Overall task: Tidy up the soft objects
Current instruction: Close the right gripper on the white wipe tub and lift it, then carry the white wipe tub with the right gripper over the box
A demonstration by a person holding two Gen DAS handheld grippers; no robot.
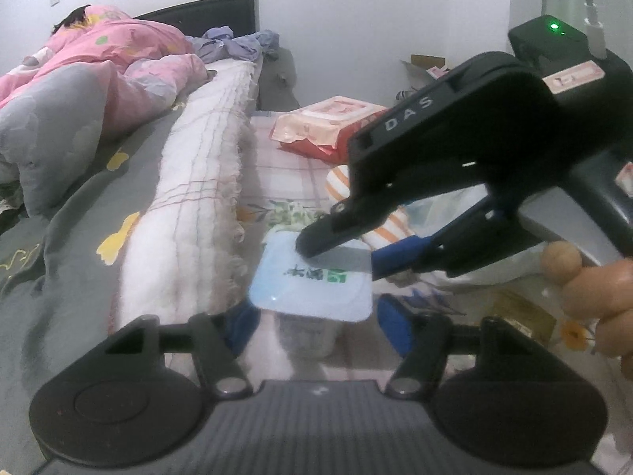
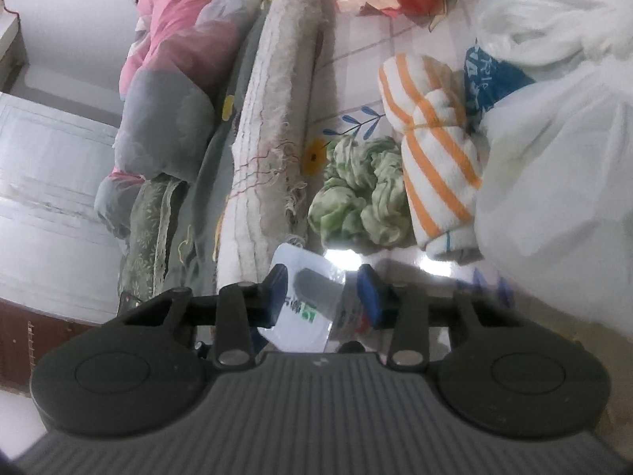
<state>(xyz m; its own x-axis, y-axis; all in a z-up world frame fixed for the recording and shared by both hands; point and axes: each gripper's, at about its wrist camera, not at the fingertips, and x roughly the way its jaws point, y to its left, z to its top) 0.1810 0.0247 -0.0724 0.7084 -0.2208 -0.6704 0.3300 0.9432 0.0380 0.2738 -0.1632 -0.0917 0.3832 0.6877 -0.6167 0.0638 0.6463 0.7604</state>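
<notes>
A white packet (image 1: 308,289) with a green logo sits between the blue pads of my left gripper (image 1: 318,322); the pads stand a little off its sides, so this gripper is open. My right gripper (image 1: 344,255) reaches in from the right and pinches the packet's far edge. In the right wrist view the packet (image 2: 300,328) is squeezed between the right gripper's (image 2: 324,297) blue pads. Beyond it lie a crumpled green cloth (image 2: 360,194) and a rolled orange-striped towel (image 2: 431,150) on the floral sheet.
A long rolled white blanket (image 1: 198,198) borders the left side. A pink wipes pack (image 1: 328,126) lies further back. A white plastic bag (image 2: 554,158) fills the right. A person in pink (image 1: 107,51) lies on the bed. A hand (image 1: 601,297) holds the right gripper.
</notes>
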